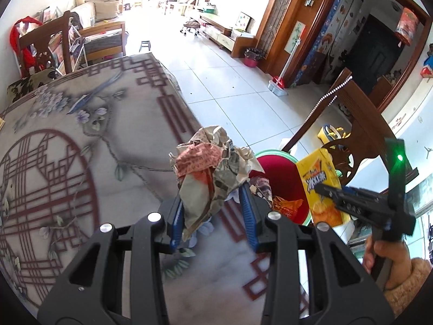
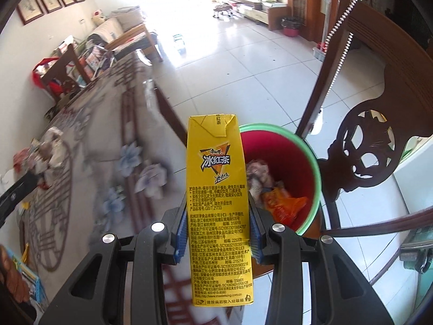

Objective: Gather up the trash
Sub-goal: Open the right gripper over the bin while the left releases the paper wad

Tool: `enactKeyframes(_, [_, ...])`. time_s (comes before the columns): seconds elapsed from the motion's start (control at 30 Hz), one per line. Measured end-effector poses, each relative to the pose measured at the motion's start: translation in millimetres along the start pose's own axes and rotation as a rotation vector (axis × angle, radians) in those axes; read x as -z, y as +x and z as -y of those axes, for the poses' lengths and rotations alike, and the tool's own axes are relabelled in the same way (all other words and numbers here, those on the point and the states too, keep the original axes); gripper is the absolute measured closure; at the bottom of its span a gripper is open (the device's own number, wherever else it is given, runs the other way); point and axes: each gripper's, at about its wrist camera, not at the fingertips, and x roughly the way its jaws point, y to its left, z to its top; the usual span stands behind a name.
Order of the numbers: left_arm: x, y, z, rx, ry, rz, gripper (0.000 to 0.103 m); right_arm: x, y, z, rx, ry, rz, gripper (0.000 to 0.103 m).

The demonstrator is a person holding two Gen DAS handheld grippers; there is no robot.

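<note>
We clamp the yellow drink carton [image 2: 219,203] in the right gripper [image 2: 219,233], jaws narrow on its sides, long axis pointing to 12 o'clock, beside the red bin [image 2: 311,162] at 1 o'clock. Our left gripper [image 1: 213,211] grips crumpled paper [image 1: 213,173] over the patterned table [image 1: 81,149].
</note>
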Motion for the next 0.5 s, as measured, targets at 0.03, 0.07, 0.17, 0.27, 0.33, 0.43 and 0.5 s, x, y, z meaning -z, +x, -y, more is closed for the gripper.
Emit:
enactKeyframes(0.03, [-0.7,3.6,4.1,0.0,0.005,-0.008,0.067,-2.9,3.0,4.5,0.006,0.006,-0.001,0.059])
enactKeyframes(0.07, [-1.1,5.8,6.7,0.002,0.007,-0.013,0.067,-6.0,6.0,8.6,0.015,0.012,0.0,0.054])
enactKeyframes(0.17, [-2.1,16.3,17.1,0.011,0.024,-0.032,0.067,-11.1,9.0,19.0,0.046,0.019,0.014,0.041])
enactKeyframes(0.27, [-3.7,26.5,31.9,0.023,0.049,-0.047,0.067,-11.7,7.0,25.6,0.036,0.024,0.013,0.041])
enactKeyframes(0.33, [-5.1,33.3,43.0,0.033,0.066,-0.053,0.067,-9.3,3.5,29.4,0.029,0.023,0.015,0.033])
enactKeyframes(0.43, [-7.1,42.0,55.7,0.047,0.086,-0.062,0.067,-5.6,-1.2,34.3,0.017,0.035,0.02,0.032])
enactKeyframes(0.5, [-7.1,47.0,63.4,0.055,0.096,-0.068,0.067,-2.0,-3.7,38.8,0.003,0.049,0.016,0.032])
